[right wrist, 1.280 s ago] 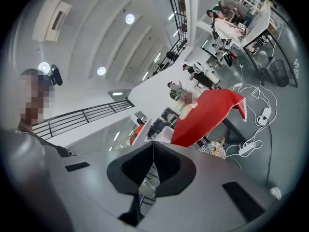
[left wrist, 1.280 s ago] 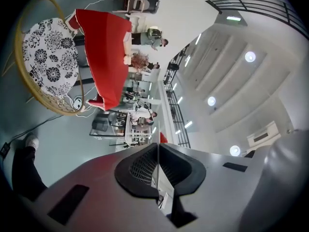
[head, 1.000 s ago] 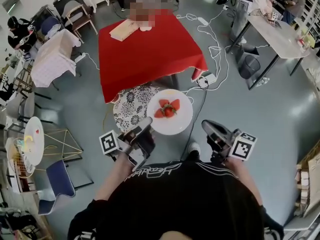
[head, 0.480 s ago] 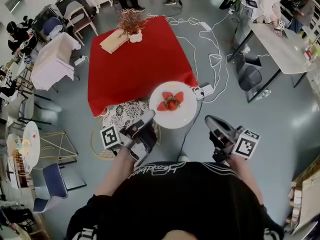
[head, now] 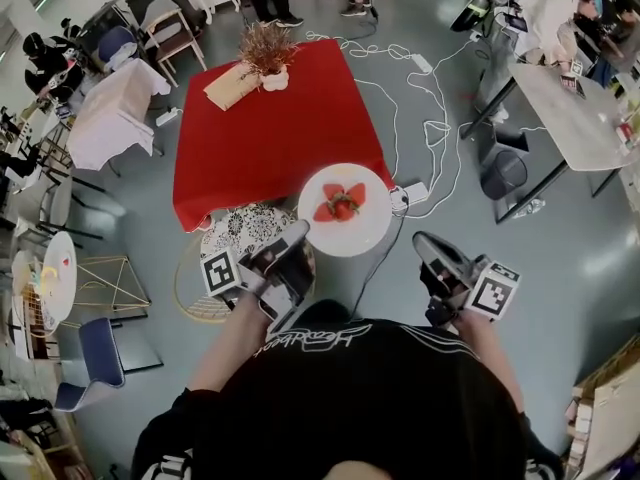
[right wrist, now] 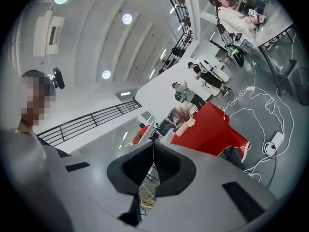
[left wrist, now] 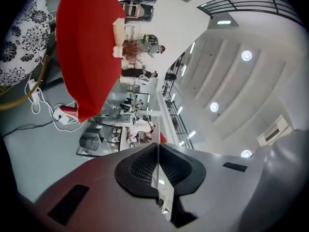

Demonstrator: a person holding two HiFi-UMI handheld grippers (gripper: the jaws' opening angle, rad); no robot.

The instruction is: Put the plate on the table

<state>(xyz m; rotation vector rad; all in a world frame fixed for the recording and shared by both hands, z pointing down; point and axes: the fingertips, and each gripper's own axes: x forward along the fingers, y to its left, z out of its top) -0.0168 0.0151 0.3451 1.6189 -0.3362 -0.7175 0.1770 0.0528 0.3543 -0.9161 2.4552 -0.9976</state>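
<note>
A white plate (head: 350, 233) with cut strawberries (head: 340, 206) hangs level in the air over the near right corner of the red table (head: 270, 133). My left gripper (head: 298, 234) is shut on the plate's near left rim. In the left gripper view the rim (left wrist: 161, 187) shows as a thin white edge pinched between the jaws, with the red table (left wrist: 87, 42) beyond. My right gripper (head: 425, 243) hangs to the plate's right, apart from it, shut with nothing in it. In the right gripper view the right gripper (right wrist: 153, 146) has its jaw tips together.
A dried plant in a white pot (head: 267, 53) and a tan flat thing (head: 232, 86) stand at the table's far edge. A patterned round stool (head: 245, 233) sits below the near edge. White cables (head: 430, 118) and a power strip (head: 412, 193) lie on the floor at right.
The plate has come from beside the stool to over the table's near right corner, carried by the left gripper. The right gripper keeps its place beside it. Both stay shut.
</note>
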